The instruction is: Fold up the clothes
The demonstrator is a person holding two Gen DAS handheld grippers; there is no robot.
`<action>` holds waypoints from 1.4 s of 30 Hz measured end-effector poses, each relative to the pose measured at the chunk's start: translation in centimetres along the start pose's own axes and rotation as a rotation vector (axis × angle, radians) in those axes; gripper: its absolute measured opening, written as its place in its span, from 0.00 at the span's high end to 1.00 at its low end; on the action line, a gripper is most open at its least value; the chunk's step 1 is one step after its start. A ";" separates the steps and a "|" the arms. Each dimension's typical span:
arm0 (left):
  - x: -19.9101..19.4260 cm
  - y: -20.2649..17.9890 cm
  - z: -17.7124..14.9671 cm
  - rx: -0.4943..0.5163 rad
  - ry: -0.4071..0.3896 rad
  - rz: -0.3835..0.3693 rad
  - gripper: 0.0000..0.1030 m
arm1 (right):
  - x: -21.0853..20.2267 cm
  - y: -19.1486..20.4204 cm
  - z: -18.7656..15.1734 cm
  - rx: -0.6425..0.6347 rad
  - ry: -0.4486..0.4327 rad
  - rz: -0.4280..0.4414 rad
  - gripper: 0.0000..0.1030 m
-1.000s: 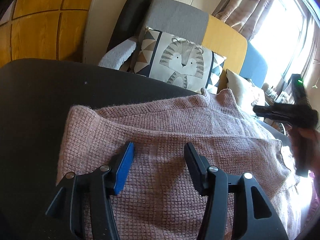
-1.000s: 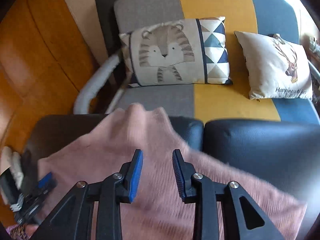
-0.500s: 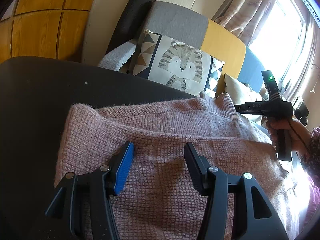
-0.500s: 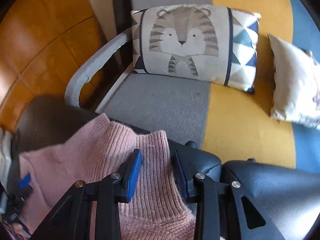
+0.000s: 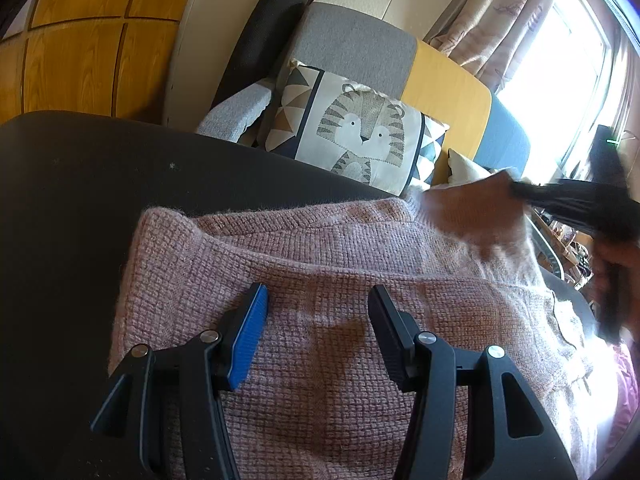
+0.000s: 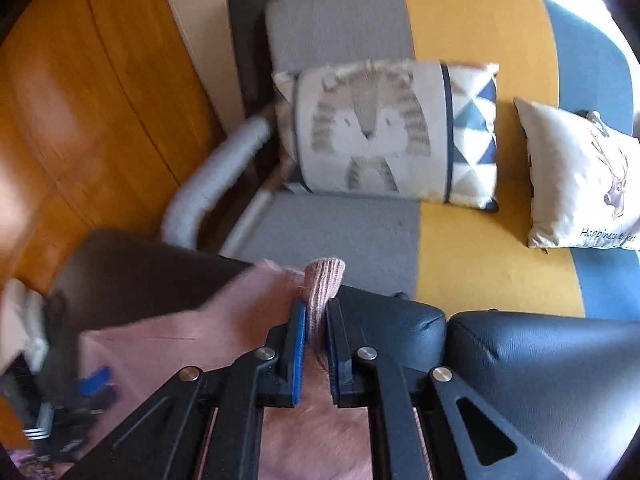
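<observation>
the right hand-held gripper (image 6: 316,324) is closing on the pink waffle-knit sweater's (image 5: 320,320) ribbed cuff (image 6: 322,280) to fold it over; the left hand-held gripper (image 5: 316,320) hovers released above the sweater.

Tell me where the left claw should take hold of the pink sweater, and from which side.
Judging by how it lies, the near left corner of the pink sweater. There its edge rests free on the black cushion, so the open left claw, now hovering over the flat middle, can come in from the left side. The right claw is closing on the ribbed end opposite, with the knit between its jaws.
</observation>
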State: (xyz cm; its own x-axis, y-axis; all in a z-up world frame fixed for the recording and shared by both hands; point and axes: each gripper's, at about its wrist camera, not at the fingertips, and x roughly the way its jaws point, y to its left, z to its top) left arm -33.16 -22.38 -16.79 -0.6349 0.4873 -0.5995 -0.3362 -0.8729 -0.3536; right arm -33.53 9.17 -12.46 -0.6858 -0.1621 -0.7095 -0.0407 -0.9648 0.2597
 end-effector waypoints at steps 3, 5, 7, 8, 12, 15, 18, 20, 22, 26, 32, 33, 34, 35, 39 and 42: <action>0.0 -0.1 0.0 0.002 0.003 0.003 0.46 | -4.5 2.6 -2.2 -0.028 -0.070 0.050 0.93; 0.0 -0.2 0.1 -0.001 0.003 0.009 0.46 | -7.0 5.2 -4.8 -0.062 -0.089 0.056 0.95; -0.1 -0.3 0.1 0.002 0.006 0.014 0.46 | -8.6 7.2 -7.6 -0.101 -0.092 0.041 0.95; -0.1 -0.3 0.1 0.003 0.008 0.016 0.46 | -9.1 7.9 -9.2 -0.121 -0.087 0.023 0.95; -0.1 -0.6 0.3 0.009 0.017 0.027 0.46 | -8.9 7.4 -15.3 -0.080 -0.039 -0.030 0.95; -0.1 -0.8 0.6 0.015 0.030 0.036 0.46 | -8.2 5.2 -17.6 0.065 -0.037 -0.018 0.97; -0.2 -0.9 0.7 0.016 0.048 0.038 0.44 | -9.0 3.0 -17.8 0.299 -0.137 0.109 0.89; -0.6 -1.3 1.0 0.011 0.074 0.061 0.44 | -9.1 2.4 -17.8 0.430 -0.171 0.218 0.76; -1.4 -2.1 1.5 -0.031 0.109 0.045 0.44 | -9.0 2.4 -17.0 0.490 -0.177 0.294 0.74; -2.9 -4.0 3.2 -0.149 0.130 -0.086 0.44 | -7.5 2.5 -15.2 0.545 -0.130 0.320 0.69; -2.6 -6.1 1.9 -0.132 0.169 -0.078 0.44 | -3.8 3.2 -14.8 0.691 -0.020 0.405 0.69; -2.3 -6.2 1.2 -0.136 0.193 -0.075 0.44 | -3.6 3.2 -14.8 0.693 -0.029 0.417 0.85; -2.0 -6.1 0.5 -0.144 0.216 -0.072 0.44 | -3.6 3.4 -14.6 0.680 -0.028 0.405 0.93; -1.9 -5.9 0.0 -0.152 0.228 -0.071 0.44 | -4.1 3.5 -14.5 0.661 -0.039 0.395 0.95; -2.3 -4.7 -1.6 -0.199 0.191 -0.084 0.44 | -6.8 3.8 -14.7 0.566 -0.093 0.297 0.95; -2.1 -4.9 -1.3 -0.234 0.203 -0.091 0.44 | -6.8 3.3 -16.1 0.506 -0.065 0.189 0.95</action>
State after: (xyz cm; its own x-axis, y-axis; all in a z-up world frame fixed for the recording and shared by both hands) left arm -29.26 -19.06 -14.75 -0.4498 0.5785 -0.6804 -0.2015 -0.8079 -0.5538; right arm -17.28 3.79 -17.36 -0.7578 -0.2948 -0.5821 -0.2457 -0.6974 0.6732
